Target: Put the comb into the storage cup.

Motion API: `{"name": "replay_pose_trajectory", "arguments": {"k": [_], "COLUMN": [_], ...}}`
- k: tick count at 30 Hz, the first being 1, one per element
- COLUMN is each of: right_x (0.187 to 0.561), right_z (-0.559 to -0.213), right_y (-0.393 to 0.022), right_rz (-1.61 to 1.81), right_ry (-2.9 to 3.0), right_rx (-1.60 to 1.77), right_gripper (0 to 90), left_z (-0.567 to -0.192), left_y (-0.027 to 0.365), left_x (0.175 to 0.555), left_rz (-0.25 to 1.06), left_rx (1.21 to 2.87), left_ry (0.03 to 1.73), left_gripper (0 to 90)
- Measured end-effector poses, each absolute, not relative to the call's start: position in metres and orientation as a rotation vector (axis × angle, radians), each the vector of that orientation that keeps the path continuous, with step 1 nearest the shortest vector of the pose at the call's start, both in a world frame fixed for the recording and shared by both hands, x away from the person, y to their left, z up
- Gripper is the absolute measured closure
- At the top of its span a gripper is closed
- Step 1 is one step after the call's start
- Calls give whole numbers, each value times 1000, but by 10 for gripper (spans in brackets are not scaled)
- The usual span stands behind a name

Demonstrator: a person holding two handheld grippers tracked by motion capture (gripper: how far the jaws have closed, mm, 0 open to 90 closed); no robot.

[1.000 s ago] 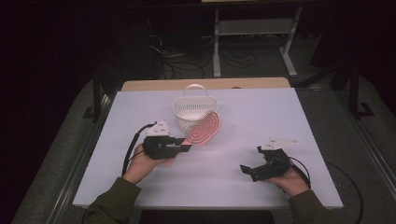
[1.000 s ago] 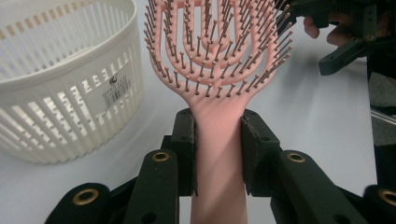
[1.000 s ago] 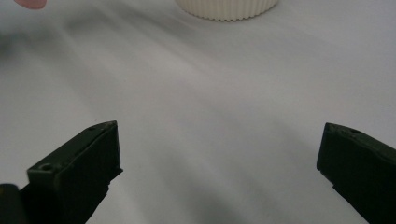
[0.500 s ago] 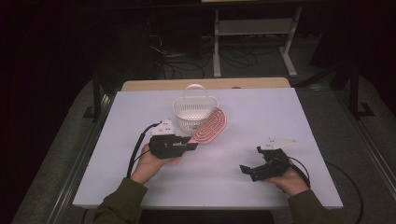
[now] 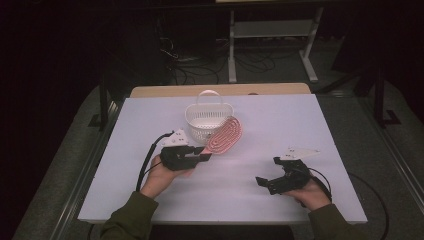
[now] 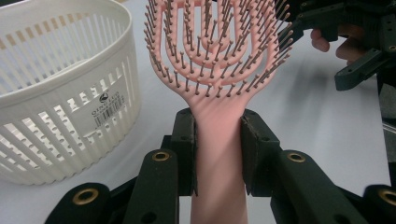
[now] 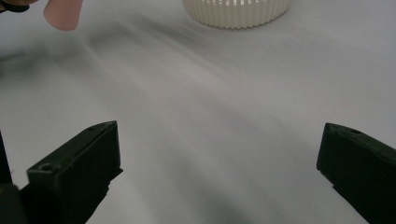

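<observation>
Brush: one, pink, bristles toward the left gripper's camera, handle clamped between the two pads of the left gripper. Seen from the high view slanting up off the surface, head leaning against the front right wall of the basket. Basket: one, white, slatted, oval, with an arched handle, standing upright at the middle of the far half of the surface; a small label on its wall in the left gripper view, just left of the brush. Grippers: two. Left gripper level, pointing right toward the basket, holding the brush by its handle. Right gripper well apart at the near right, resting low over the surface, jaws spread wide with nothing between them. Hands: two, one behind each gripper.
</observation>
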State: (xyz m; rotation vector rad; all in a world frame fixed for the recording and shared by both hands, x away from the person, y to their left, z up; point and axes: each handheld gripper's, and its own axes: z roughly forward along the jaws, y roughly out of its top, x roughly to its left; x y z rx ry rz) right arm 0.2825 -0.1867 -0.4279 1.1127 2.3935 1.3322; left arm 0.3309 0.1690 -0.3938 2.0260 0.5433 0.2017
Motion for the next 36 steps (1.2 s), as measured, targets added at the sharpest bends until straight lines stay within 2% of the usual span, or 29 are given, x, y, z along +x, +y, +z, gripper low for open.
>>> {"name": "replay_pose_trajectory", "arguments": {"k": [36], "right_x": [302], "right_z": [-409], "right_y": [-157], "right_rz": [1301], "right_ry": [2506], "right_rx": [1058], "right_gripper": [0], "left_z": [-394], "left_y": [182], "left_x": [327], "left_rz": [214], "left_rx": [1966], "left_ry": [578], "left_gripper": [701]}}
